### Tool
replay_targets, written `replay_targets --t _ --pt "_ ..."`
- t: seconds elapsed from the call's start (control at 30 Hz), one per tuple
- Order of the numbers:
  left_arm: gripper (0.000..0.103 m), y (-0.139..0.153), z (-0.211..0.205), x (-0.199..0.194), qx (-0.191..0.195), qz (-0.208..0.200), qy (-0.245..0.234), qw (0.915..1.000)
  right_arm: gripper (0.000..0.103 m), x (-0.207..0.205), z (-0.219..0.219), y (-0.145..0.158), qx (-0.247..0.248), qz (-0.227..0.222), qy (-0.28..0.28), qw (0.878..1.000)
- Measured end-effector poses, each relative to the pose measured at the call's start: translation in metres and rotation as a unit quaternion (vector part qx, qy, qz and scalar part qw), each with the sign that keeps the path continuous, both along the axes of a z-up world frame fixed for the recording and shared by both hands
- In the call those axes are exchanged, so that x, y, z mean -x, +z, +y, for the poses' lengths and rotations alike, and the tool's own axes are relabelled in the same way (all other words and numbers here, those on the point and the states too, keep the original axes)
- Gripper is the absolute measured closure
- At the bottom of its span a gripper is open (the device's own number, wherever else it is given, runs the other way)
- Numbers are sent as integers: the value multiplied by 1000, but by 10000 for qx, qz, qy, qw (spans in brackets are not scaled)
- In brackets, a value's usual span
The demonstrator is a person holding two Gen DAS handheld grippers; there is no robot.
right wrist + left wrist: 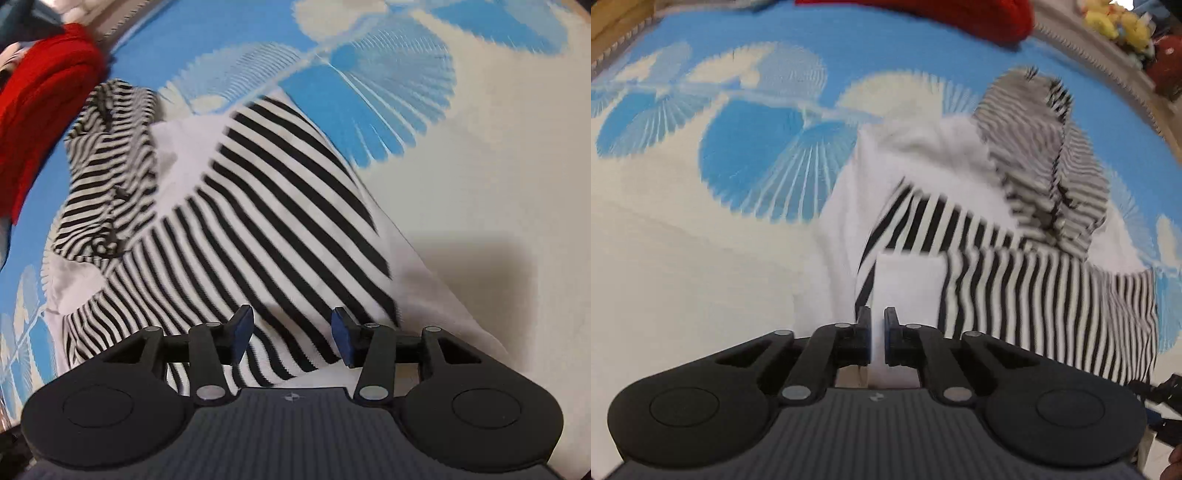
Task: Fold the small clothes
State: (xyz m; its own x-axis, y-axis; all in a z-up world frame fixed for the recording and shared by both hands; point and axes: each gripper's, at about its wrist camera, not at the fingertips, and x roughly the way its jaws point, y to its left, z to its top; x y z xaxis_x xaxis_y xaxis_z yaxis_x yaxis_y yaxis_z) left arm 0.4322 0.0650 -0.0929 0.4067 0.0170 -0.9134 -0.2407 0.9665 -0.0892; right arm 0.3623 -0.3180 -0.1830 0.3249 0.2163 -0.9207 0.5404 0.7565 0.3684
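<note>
Cloth fills both views: a small black-and-white striped garment (979,258) with white panels lies spread on a blue-and-cream fan-patterned mat (738,155).

From the left wrist camera, the left gripper (878,338) is closed down to a narrow slit, and a white fabric edge (905,284) of the garment runs straight between its pads, so it appears pinched there. A finer-striped, crumpled part with a dark drawstring, probably a hood (1045,155), lies beyond the garment's wide stripes. Further beyond the garment, at the mat's far edge, sits a red knitted item (979,14), and off its far right side are yellow soft toys (1119,26).

From the right wrist camera, the right gripper (291,338) stands about half open just above the garment's striped body (277,221), its blue pads clear of the cloth and holding nothing. The hood (107,155) lies to the garment's far left, with the red item (40,96) beyond it.

I judge the fabric light, soft and limp: it will sag and drape when lifted, and a single pinch will let it swing. Hems, corners and seam edges are the best holds, one in each gripper, to keep the fold line straight. Nothing here is fragile.

No brand, label or readable writing shows; the frames are motion-blurred.
</note>
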Motion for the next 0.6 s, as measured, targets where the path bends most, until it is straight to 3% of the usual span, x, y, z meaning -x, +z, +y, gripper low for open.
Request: replay_targets --t 0.07,0.13,0.27,0.33,0.43,0.6 --pt "76 9 -9 3 -36 -299 -373 9988 54 1 -3 -1 42 28 -67 10000" --pt "62 2 -18 2 111 -255 -777 9966 54 2 -3 2 90 7 -79 9999" --pt "61 -35 -31 4 -20 583 -1108 9921 54 1 6 14 434 -210 212 9986" --pt "61 -34 -33 4 -64 538 -1070 9928 54 -1 8 21 630 -314 403 9967" --pt "57 -13 -36 7 -160 128 -1072 9940 54 -4 16 36 1049 -594 757 9898" --pt "53 -3 -38 5 -160 -37 -932 9955 54 -4 28 58 1742 -1017 1421 9691"
